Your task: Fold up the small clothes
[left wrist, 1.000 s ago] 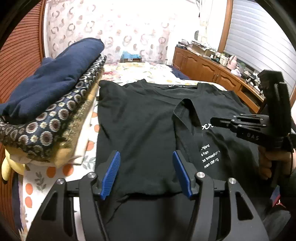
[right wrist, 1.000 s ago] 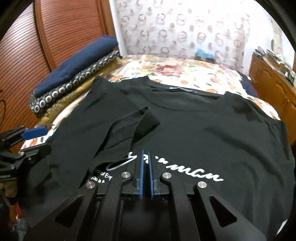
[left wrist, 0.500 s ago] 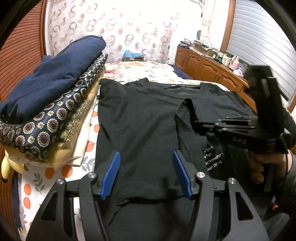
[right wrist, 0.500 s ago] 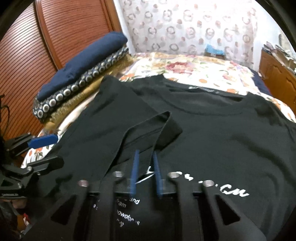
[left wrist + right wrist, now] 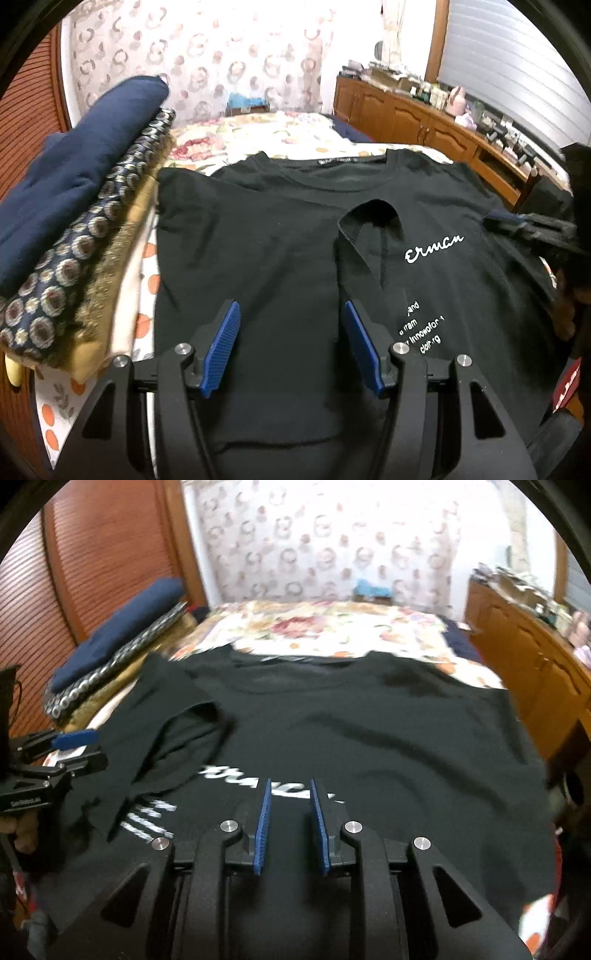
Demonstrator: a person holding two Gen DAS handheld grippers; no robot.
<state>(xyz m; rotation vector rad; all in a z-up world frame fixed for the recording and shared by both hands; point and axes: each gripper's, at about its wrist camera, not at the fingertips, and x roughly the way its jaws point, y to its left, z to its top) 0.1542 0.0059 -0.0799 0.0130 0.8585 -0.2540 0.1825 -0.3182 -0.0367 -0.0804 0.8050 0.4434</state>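
A black T-shirt [image 5: 266, 243] with white lettering lies flat on the bed, its left side and sleeve [image 5: 369, 236] folded over onto the chest. My left gripper [image 5: 291, 321] is open and empty just above the shirt's folded lower left part. My right gripper [image 5: 290, 805] is open and empty above the shirt's lettering; the shirt shows in its view [image 5: 388, 738] too. The right gripper also shows at the right edge of the left wrist view [image 5: 517, 225], and the left gripper at the left of the right wrist view [image 5: 74, 746].
A stack of folded bedding [image 5: 74, 206], navy on top, lies along the left of the shirt. The floral bedsheet [image 5: 280, 133] stretches behind. A wooden cabinet [image 5: 417, 118] with clutter runs along the right. A slatted wooden door [image 5: 92, 572] is at left.
My right gripper has opened, let go of the folded sleeve, and pulled back to the right. The sleeve now rests on the chest. The left gripper stays open in place.
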